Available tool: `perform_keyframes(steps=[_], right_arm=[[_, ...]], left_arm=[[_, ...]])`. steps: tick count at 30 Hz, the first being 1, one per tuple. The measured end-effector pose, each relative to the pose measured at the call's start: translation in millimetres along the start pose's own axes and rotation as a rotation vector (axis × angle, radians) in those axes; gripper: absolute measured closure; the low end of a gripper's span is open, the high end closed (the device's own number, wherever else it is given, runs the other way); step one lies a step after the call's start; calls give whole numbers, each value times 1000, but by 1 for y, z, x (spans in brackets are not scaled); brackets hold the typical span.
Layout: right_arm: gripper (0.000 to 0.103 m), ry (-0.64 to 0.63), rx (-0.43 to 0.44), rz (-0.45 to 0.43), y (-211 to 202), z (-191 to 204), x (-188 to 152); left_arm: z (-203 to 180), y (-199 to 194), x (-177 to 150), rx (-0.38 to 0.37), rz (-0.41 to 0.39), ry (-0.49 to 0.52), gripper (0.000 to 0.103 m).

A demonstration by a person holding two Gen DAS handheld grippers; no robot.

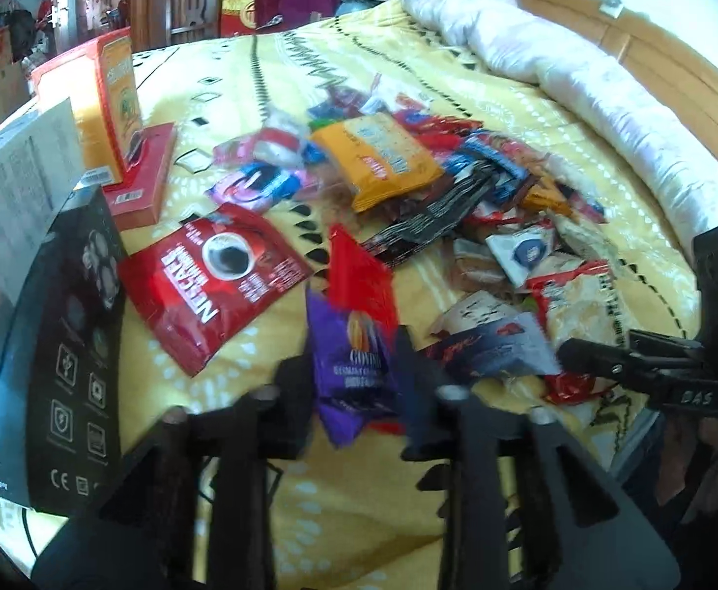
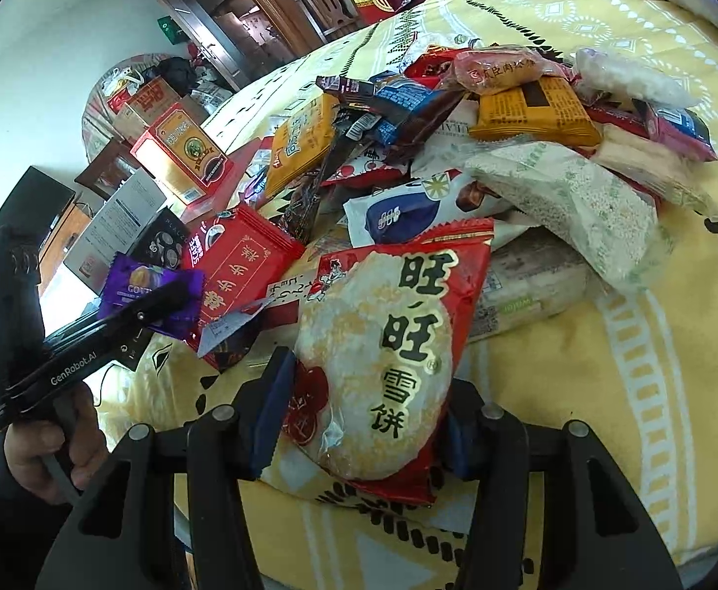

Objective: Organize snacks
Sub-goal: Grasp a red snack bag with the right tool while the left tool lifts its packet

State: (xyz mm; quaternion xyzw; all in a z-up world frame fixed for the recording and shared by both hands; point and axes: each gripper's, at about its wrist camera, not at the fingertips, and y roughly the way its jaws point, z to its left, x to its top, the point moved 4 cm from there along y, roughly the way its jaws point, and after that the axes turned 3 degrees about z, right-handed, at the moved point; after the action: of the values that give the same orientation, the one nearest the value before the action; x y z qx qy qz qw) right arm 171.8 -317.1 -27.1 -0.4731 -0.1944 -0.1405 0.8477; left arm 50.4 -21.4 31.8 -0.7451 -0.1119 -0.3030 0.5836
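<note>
In the left wrist view my left gripper (image 1: pixel 359 378) is shut on a purple snack packet (image 1: pixel 354 368), lifted a little off the yellow bedspread (image 1: pixel 359 516). A red packet (image 1: pixel 359 285) rises right behind it; whether it is gripped too I cannot tell. The right wrist view shows my right gripper (image 2: pixel 363 418) shut on a red-and-white rice cracker packet (image 2: pixel 378 359), its blue pads (image 2: pixel 270 408) pressing both sides. The left gripper (image 2: pixel 162 300) appears there at the left with the purple packet (image 2: pixel 132 285). A mixed snack pile (image 2: pixel 457 137) lies beyond.
A black box (image 1: pixel 73 344), a grey box (image 1: pixel 14 182) and an orange-red box (image 1: pixel 113 93) stand along the bed's left edge. A red coffee pouch (image 1: pixel 211 275) lies flat near them. A rolled white quilt (image 1: pixel 580 78) runs along the far right. A hand (image 2: pixel 44 447) holds the left gripper's handle.
</note>
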Motion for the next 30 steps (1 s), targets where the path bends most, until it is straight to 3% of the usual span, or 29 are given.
perform_keyframes(steps=[3,4,5,6,11,14,16,19,22,23,26,30], right_arm=[[46,1,0,-3,-2,-1,0],[46,1,-1,-4,-3,-1,-1],[47,0,-3,-6,-4,-1,-1],[47,-4,-7,-9,-5,0,-1],[56,-3,-5,-20,-10,1,0],[61,-5,0,-22,-13,1,-1],[62,-2,5,-15,-13,0,-2],[62,19,25,-4,-11,-5,-4],[54,40,58,14,-7,-7,-5],[52,46,68,14,-6,-7,-5],[49,56,72,29,0,-9,-6],[49,69,74,24,4,-13,-5]], left_arm=[[5,-6,0,11,-21,-27,62],[4,-9,1,19,-23,-19,68],[0,-11,2,26,-24,3,89],[-4,-10,1,27,-9,31,97],[-11,-4,-7,5,50,55,102],[-17,-2,-15,-110,99,36,102],[-27,-6,-19,-150,88,84,102],[-42,-13,-21,-182,41,158,95],[-53,-10,-17,-168,22,225,54],[-59,-10,-13,-162,-6,253,50],[-72,-4,-5,-172,-24,309,48],[-75,19,0,-142,44,343,53]])
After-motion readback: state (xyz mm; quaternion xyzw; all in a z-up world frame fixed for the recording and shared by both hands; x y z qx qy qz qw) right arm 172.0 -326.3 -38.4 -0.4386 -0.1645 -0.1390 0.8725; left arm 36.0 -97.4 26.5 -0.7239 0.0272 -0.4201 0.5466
